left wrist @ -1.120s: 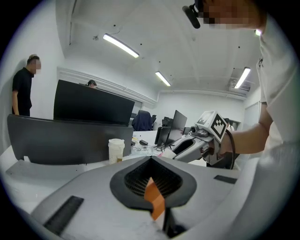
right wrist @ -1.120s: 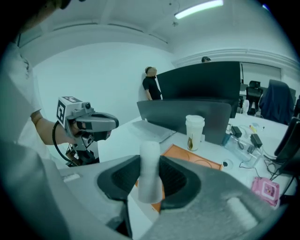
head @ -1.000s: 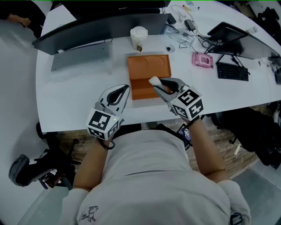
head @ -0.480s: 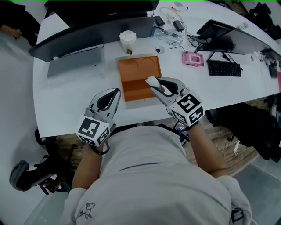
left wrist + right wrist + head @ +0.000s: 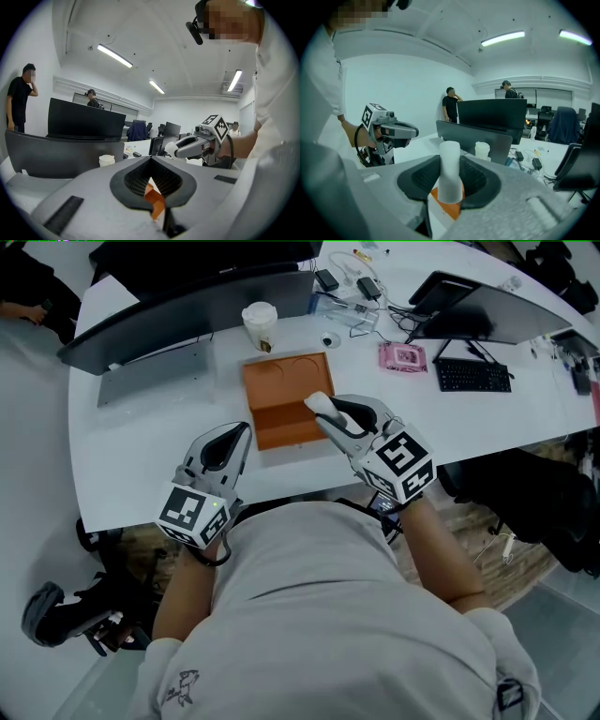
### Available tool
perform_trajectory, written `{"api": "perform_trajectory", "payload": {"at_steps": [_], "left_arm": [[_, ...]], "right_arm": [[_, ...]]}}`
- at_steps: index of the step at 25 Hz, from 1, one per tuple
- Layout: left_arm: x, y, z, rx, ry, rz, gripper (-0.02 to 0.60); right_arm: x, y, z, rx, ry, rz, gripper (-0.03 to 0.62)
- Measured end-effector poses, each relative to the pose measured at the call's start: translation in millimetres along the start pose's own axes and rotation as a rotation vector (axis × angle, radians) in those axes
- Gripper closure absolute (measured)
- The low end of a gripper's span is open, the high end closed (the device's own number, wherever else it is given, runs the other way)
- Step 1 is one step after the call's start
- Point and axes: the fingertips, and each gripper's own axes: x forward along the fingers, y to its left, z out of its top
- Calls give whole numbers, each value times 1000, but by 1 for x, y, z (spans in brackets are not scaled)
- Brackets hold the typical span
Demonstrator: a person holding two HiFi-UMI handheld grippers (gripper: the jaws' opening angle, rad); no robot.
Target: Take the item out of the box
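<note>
A: Starting with the white surface [image 5: 141, 465], what is carried on it?
B: An open orange box [image 5: 281, 381] is set near its middle, with a paper cup [image 5: 259, 324] behind it.
A: How are the tongs placed?
B: The right tongs [image 5: 328, 418] are held over the box's near right corner. The left tongs [image 5: 240, 433] are kept just left of the box, apart from it.
A: And the item?
B: A white cylinder [image 5: 450, 171] is clamped between the right jaws at their tips, with orange seen beneath it. The left jaws are brought together, with nothing gripped.
</note>
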Motion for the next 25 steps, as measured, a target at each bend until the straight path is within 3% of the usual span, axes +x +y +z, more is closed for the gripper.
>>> {"api": "perform_trajectory", "payload": {"at_steps": [11,25], "left_arm": [[-6,-49,-4,7,-17,31,584],[15,-156,-34,21,2,86,584]], "right_arm": [[-59,2,-24,-7,-31,-7,464],[-149,4,-79,-41,-68,51,464]]}}
